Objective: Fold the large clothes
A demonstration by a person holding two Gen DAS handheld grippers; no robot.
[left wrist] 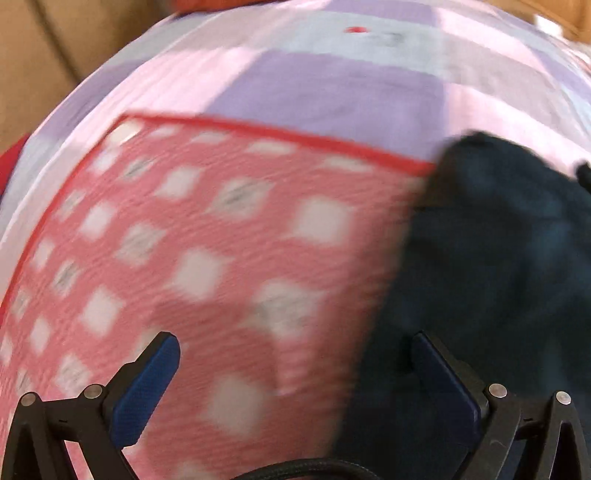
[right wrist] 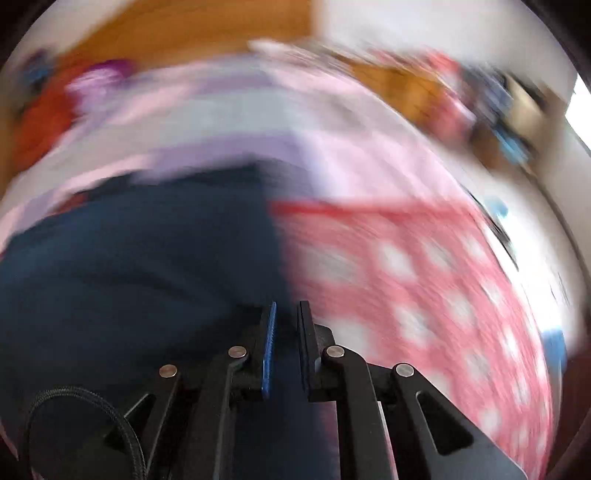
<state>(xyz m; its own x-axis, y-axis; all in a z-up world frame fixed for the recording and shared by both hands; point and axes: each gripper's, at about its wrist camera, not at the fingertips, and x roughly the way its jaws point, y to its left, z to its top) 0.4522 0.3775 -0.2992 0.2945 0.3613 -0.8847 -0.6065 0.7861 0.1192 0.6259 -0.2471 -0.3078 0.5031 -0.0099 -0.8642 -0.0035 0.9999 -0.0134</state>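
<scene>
A dark navy garment (left wrist: 498, 266) lies at the right of the left wrist view, on a pink cloth with white squares (left wrist: 207, 258). My left gripper (left wrist: 291, 354) is open above the edge where the two meet, holding nothing. In the right wrist view the navy garment (right wrist: 140, 273) fills the left half and the pink patterned cloth (right wrist: 424, 288) the right. My right gripper (right wrist: 288, 314) has its blue pads nearly together over the garment's right edge; dark fabric shows between them, but the blur hides whether they pinch it.
Under both cloths lies a bed cover in pink, lilac and grey checks (left wrist: 332, 81). Brown wood (right wrist: 192, 26) shows beyond it. Blurred red and purple items (right wrist: 66, 99) lie at the far left of the right wrist view.
</scene>
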